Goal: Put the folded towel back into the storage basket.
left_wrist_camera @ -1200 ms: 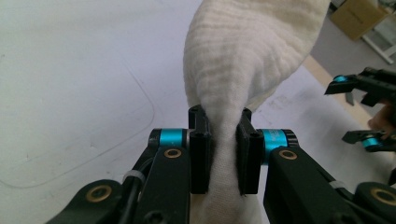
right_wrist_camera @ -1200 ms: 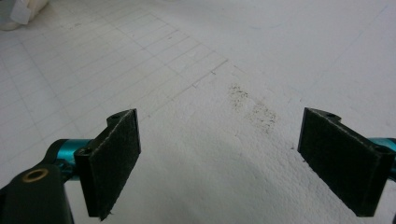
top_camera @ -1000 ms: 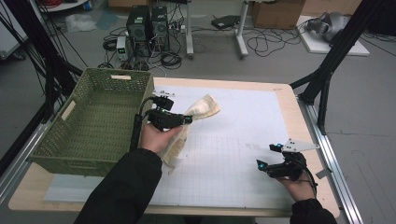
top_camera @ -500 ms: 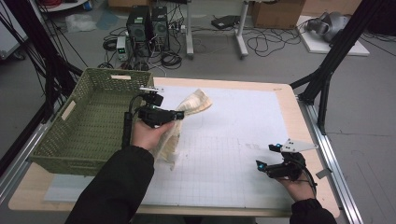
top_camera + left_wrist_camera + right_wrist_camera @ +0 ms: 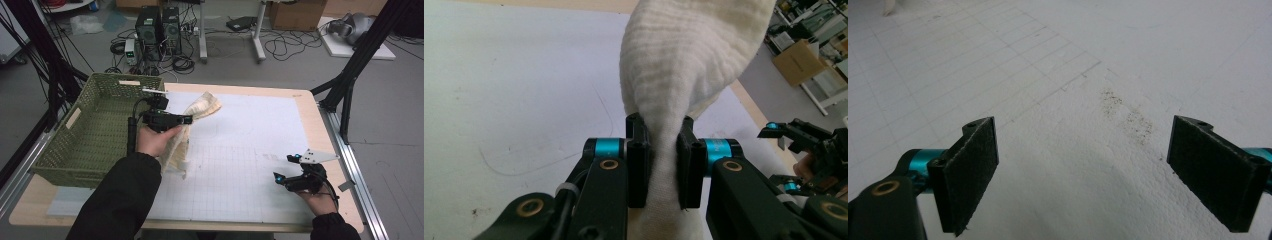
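Cream-coloured crinkled cloth [image 5: 192,125] is hanging in the air just right of the green woven basket [image 5: 95,135], above the left part of the white gridded mat [image 5: 250,145]. One end is fanning out toward the far right; the other is trailing down beside the person's left hand [image 5: 155,140], and its lowest corner is apparently brushing the mat.

The left gripper [image 5: 663,165] is clamping a bunched waist of the cloth, with both black pads pressing into the fabric and a narrow gap between them. The gripper is lying roughly level and pointing right, with the basket's right rim just beside it.

The right gripper [image 5: 292,172] is resting in the person's right hand [image 5: 317,197] at the near right of the mat, well apart from the cloth. Its jaws are standing wide and holding nothing, as the right gripper view confirms.

Judged from this position, the work in hand is carrying the cloth to the basket. Risks noted:
- The trailing end is hanging low and could be catching on the basket's rim, leaving part of the cloth draped outside.
- The grip is bearing on a loose bunch only, so a quick swing could be pulling folds free.
- The dragging corner could be shifting the mat.
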The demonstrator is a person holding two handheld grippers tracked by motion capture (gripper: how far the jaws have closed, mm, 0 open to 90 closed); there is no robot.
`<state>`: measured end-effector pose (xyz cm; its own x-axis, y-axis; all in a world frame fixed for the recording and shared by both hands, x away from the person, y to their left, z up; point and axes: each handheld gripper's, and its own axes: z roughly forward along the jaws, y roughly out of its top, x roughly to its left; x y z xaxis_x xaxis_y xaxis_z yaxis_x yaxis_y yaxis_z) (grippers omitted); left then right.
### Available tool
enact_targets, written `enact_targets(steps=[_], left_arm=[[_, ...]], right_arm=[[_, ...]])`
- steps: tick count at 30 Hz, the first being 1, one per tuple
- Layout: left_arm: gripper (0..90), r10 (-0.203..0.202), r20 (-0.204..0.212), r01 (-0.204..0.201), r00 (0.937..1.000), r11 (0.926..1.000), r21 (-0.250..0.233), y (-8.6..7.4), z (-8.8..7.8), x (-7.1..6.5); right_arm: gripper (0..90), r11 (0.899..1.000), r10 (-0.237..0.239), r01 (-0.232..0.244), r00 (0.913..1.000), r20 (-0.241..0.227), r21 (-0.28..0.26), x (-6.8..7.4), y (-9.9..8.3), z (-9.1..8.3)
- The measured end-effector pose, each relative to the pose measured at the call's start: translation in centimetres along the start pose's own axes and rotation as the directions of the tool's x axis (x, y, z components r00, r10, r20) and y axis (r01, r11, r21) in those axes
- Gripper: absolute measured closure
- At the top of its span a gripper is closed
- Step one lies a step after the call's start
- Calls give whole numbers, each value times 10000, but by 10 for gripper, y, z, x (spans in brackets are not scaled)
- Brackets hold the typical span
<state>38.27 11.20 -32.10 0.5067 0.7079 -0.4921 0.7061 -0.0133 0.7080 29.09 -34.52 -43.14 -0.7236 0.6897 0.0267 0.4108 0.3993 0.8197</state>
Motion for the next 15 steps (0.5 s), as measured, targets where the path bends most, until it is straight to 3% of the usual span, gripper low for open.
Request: enact_targets(steps=[5,12,15], left_arm=[[785,-126,121,130,9998,9995,-274,3,-7,-1],[785,-146,-270,139,9995,9996,-252,5,-19,0],[785,-350,-447,332,9984,9987,-391,6,-25,5]], right_arm=[[124,10000,-34,34,10000,26,44,0,0,1],[124,9999,-94,94,10000,13,100,0,0,2],[124,9999,-108,108,9999,-15,119,1,0,3]])
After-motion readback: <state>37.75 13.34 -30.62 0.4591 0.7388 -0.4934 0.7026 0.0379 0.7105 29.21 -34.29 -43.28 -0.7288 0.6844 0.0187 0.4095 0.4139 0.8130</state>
